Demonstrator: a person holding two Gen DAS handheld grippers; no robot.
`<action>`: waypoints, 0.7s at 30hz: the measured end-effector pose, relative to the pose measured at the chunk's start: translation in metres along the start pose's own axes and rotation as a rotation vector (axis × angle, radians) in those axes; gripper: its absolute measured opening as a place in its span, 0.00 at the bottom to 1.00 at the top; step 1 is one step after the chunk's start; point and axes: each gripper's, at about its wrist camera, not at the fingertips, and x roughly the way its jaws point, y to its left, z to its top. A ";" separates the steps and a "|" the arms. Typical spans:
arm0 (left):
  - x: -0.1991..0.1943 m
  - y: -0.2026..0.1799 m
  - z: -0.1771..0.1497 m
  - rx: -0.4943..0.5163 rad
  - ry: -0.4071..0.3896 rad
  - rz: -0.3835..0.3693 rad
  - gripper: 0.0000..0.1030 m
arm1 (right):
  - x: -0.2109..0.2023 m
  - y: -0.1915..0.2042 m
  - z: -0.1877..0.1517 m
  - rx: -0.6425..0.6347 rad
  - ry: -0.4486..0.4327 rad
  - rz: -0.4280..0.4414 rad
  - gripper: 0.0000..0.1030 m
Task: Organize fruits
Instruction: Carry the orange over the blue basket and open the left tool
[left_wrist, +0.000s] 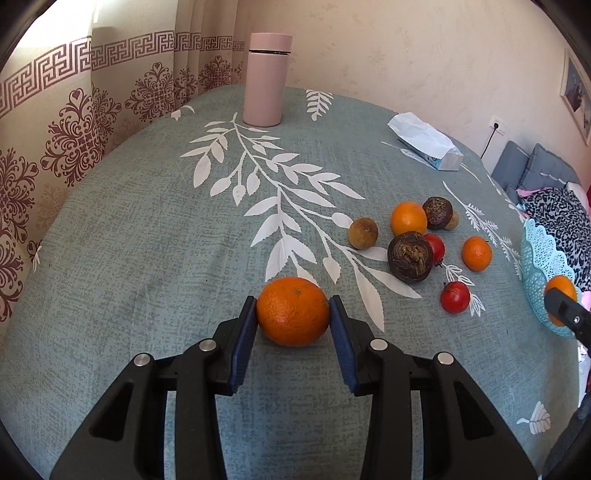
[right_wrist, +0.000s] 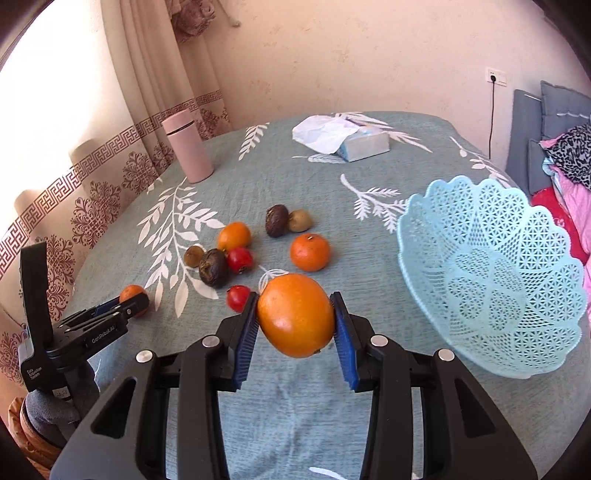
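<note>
Both grippers are pinching fruit: right gripper (right_wrist: 295, 321) holds a smooth orange (right_wrist: 295, 320) lifted, basket (right_wrist: 491, 280) at its 2 o'clock, left gripper (left_wrist: 293, 314) squeezes a tabletop orange (left_wrist: 293, 311), and either could roll free.

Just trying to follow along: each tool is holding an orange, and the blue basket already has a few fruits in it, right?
Not quite. Both the left tool and the right tool do grip an orange, but the blue basket has no fruit in it. The right wrist view shows its bare lattice bottom.
</note>
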 end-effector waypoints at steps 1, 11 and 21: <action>-0.001 -0.002 0.000 0.000 0.000 0.006 0.39 | -0.006 -0.009 0.002 0.014 -0.021 -0.017 0.39; -0.018 -0.046 0.002 0.075 -0.029 0.004 0.39 | -0.035 -0.101 -0.003 0.185 -0.103 -0.178 0.40; -0.031 -0.106 0.007 0.161 -0.055 -0.035 0.39 | -0.061 -0.137 -0.014 0.205 -0.218 -0.267 0.60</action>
